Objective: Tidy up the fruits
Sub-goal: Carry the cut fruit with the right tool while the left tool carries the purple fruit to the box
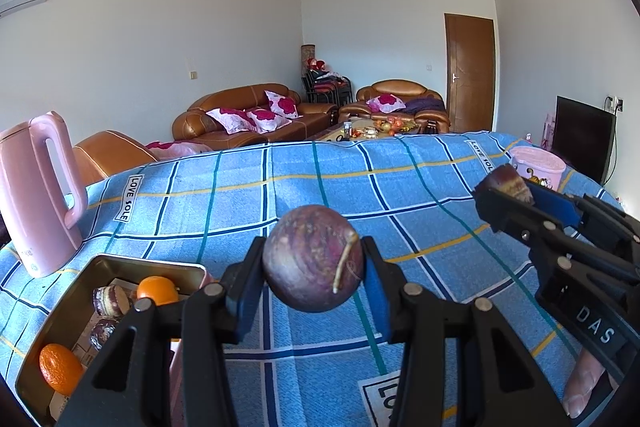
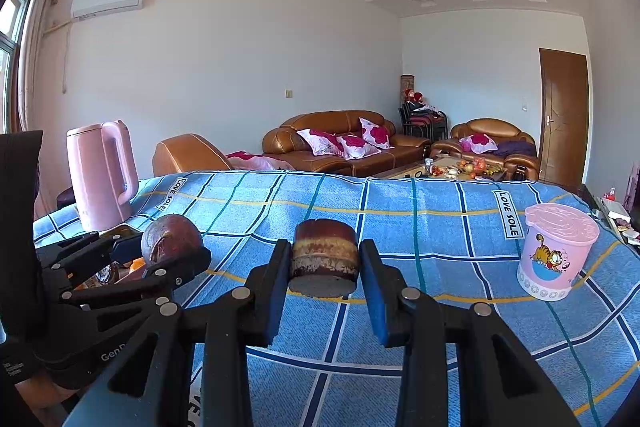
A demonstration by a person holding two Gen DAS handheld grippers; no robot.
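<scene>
Over the blue checked tablecloth [image 1: 304,187] you've got both grippers loaded: left gripper [image 1: 316,267] clamped on a round purple fruit [image 1: 314,259], right gripper [image 2: 324,259] on a brown stubby fruit [image 2: 324,255]. Mid-carry, I'd say. Next, lower each into the tin [image 1: 76,291] near left, clear of the 2 oranges [image 1: 158,290].

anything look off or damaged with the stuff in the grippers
Yes: the piece in the right gripper is not whole. This cut fruit chunk has flat ends and blotchy skin. The left gripper's purple fruit looks whole.
</scene>
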